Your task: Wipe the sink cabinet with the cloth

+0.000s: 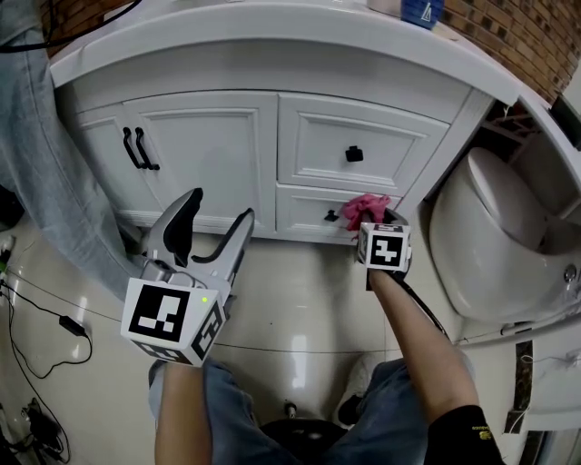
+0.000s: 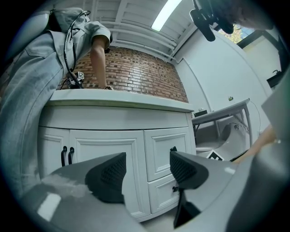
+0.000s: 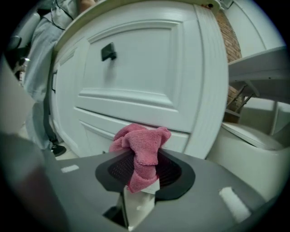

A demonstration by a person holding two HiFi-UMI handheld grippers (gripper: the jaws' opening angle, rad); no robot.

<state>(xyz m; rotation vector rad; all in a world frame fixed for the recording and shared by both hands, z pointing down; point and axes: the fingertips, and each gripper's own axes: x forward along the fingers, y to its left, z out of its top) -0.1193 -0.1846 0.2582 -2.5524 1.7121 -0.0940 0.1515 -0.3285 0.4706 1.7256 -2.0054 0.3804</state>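
Note:
A white sink cabinet (image 1: 227, 154) with black handles fills the upper head view. My right gripper (image 1: 374, 218) is shut on a pink cloth (image 1: 365, 208), which is pressed against the lower right drawer front (image 1: 309, 211) beside its black knob. In the right gripper view the pink cloth (image 3: 141, 152) bunches out between the closed pads, right at the drawer panel (image 3: 136, 72). My left gripper (image 1: 216, 227) hangs open and empty in front of the cabinet door (image 2: 108, 154), well back from it.
A white toilet (image 1: 490, 236) stands close on the right of the cabinet. A person in grey clothes (image 1: 45, 163) stands at the cabinet's left end. Black cables (image 1: 36, 318) lie on the tiled floor at the left. A blue item (image 1: 419, 11) sits on the countertop.

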